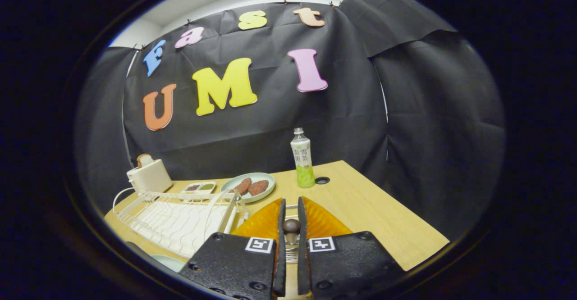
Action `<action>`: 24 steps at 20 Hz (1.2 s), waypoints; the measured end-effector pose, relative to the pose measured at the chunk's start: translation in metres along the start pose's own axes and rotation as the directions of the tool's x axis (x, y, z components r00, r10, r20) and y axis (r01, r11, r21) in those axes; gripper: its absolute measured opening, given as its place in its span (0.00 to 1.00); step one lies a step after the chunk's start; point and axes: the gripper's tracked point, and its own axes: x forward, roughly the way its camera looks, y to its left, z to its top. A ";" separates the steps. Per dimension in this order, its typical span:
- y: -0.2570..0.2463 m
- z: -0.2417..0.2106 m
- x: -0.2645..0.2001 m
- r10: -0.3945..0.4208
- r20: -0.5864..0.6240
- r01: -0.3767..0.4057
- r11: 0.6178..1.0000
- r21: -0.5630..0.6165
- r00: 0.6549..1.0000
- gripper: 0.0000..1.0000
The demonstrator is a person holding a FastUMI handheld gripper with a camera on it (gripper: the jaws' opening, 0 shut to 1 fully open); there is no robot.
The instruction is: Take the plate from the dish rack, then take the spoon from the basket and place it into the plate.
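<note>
Wooden table (pixel 360 201) is sitting under my tongs (pixel 291 228). My 2 fingers are squeezing the spoon (pixel 291 226). Next I am carrying it to the plate (pixel 167 261).

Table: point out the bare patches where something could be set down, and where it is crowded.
Bare wood lies beside the gripper, running from the bottle to the table's near edge. A smaller strip lies between bottle and food plate. Crowded: the dish rack, toaster, small tray and food plate. The fingers are shut on the spoon's handle.
</note>
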 end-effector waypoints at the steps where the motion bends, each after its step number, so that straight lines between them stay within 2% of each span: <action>1: 0.001 0.006 -0.002 0.002 0.015 -0.001 1.000 -0.013 1.000 0.14; 8: 0.028 0.061 -0.042 0.057 0.102 -0.048 0.995 -0.091 0.993 0.12; 14: 0.071 0.097 -0.114 0.178 0.180 -0.137 0.966 -0.220 0.968 0.12; 17: 0.095 0.101 -0.145 0.261 0.189 -0.214 0.948 -0.235 0.947 0.12; 19: 0.113 0.097 -0.159 0.335 0.168 -0.293 0.927 -0.233 0.927 0.12; 24: 0.154 0.049 -0.167 0.519 -0.021 -0.510 0.831 -0.222 0.854 0.12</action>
